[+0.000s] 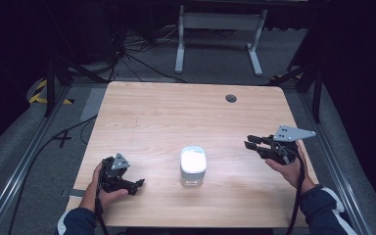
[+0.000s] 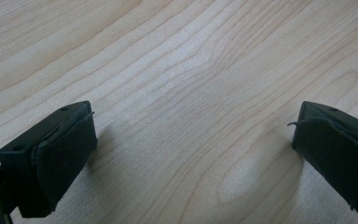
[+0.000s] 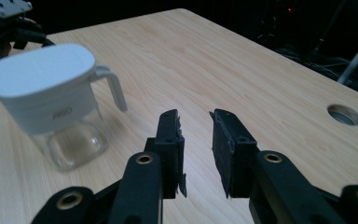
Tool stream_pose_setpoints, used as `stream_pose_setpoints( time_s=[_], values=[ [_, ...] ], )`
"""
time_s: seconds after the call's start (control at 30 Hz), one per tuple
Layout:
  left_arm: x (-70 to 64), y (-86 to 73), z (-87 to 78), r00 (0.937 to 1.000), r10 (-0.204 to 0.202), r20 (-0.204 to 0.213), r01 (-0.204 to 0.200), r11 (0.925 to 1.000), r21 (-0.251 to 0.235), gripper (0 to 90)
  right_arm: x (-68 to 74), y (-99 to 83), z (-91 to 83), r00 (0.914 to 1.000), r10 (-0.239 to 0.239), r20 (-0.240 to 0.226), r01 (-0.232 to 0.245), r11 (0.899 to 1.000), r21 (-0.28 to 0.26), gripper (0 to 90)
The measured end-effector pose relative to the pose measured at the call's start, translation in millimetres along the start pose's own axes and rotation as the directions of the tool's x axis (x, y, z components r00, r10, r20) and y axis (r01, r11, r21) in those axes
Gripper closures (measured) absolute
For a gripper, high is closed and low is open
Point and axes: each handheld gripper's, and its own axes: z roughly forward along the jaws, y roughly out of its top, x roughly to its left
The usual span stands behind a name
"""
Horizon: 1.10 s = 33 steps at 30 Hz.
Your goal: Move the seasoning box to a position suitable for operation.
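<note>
A clear jar with a white lid and a side handle (image 1: 193, 166) stands upright on the wooden table (image 1: 176, 112), near the front middle. My left gripper (image 1: 138, 184) rests low at the front left, apart from the jar, pointing toward it. Its jaws stand wide open over bare wood (image 2: 193, 140). My right gripper (image 1: 249, 142) hovers at the right, pointing left toward the jar, well short of it. In the right gripper view its jaws (image 3: 196, 126) are a narrow gap apart with nothing between them, and the jar (image 3: 51, 93) sits ahead to the left with its handle (image 3: 114, 86) facing right.
A round cable hole (image 1: 231, 98) lies near the table's far edge, also seen as a hole (image 3: 345, 114) at the right. A white desk frame (image 1: 220, 29) and cables stand on the floor beyond. Metal rails run along both sides of the table.
</note>
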Motion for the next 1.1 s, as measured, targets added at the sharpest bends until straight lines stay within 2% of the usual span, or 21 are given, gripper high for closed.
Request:
stream_pose_setpoints(
  time_s=[0.1, 0.13, 0.2, 0.27, 0.3, 0.4, 0.5, 0.7, 0.83, 0.9, 0.97, 1.1],
  values=[
    [-0.1, 0.0, 0.0, 1.0000, 0.000, 0.000, 0.000, 1.0000, 0.000, 0.0, 4.0, 8.8, 9.7, 0.9998, -0.010, -0.015, 0.010, 1.000, -0.009, 73.3],
    [-0.2, 0.2, -0.6, 1.0000, 0.002, -0.002, -0.002, 1.0000, 0.006, 0.1, 9.5, 18.3, 20.7, 0.9989, -0.020, -0.042, 0.019, 1.000, -0.024, 74.1],
    [-0.6, 0.1, -0.9, 1.0000, -0.001, -0.006, 0.002, 1.0000, 0.007, 0.2, 15.0, 24.7, 31.1, 0.9973, -0.040, -0.061, 0.038, 0.999, -0.029, 74.9],
    [-0.9, 0.0, -1.0, 1.0000, -0.004, -0.006, 0.004, 1.0000, 0.008, 0.3, 17.1, 26.6, 34.9, 0.9967, -0.041, -0.070, 0.039, 0.999, -0.026, 75.9],
    [-1.0, 0.0, -1.1, 1.0000, -0.005, -0.006, 0.005, 1.0000, 0.008, 0.3, 24.1, 31.4, 47.6, 0.9934, -0.057, -0.100, 0.055, 0.998, -0.022, 77.2],
    [-1.8, 0.0, -0.8, 0.9999, -0.009, -0.010, 0.009, 0.9999, 0.006, 0.3, 30.9, 36.0, 58.5, 0.9898, -0.070, -0.124, 0.068, 0.998, -0.019, 79.0],
    [-1.6, 0.5, -0.3, 0.9999, 0.002, -0.017, -0.002, 1.0000, 0.000, 0.3, 35.5, 40.1, 65.5, 0.9871, -0.079, -0.140, 0.076, 0.997, -0.028, 81.3],
    [-6.5, -0.3, -0.9, 0.9993, -0.025, -0.026, 0.025, 0.9997, 0.003, 0.6, 48.8, 47.5, 86.9, 0.9742, -0.100, -0.202, 0.098, 0.995, -0.023, 85.7],
    [-9.9, -0.1, -0.3, 0.9995, -0.021, -0.024, 0.021, 0.9998, -0.003, 0.6, 53.2, 48.1, 96.2, 0.9697, -0.105, -0.221, 0.104, 0.994, -0.017, 87.7],
    [-11.6, 0.3, -0.2, 0.9998, 0.009, -0.015, -0.009, 1.0000, -0.003, 1.5, 55.7, 47.7, 100.4, 0.9666, -0.106, -0.233, 0.108, 0.994, -0.004, 88.8],
    [-13.9, 0.8, 0.8, 0.9998, -0.004, -0.017, 0.004, 1.0000, -0.008, 1.5, 57.2, 48.0, 103.3, 0.9646, -0.119, -0.235, 0.123, 0.992, 0.000, 88.9],
    [-16.8, 1.5, 1.5, 0.9999, -0.007, -0.010, 0.007, 1.0000, -0.003, 1.5, 56.5, 48.4, 107.5, 0.9632, -0.118, -0.242, 0.121, 0.993, 0.000, 88.9]
  ],
)
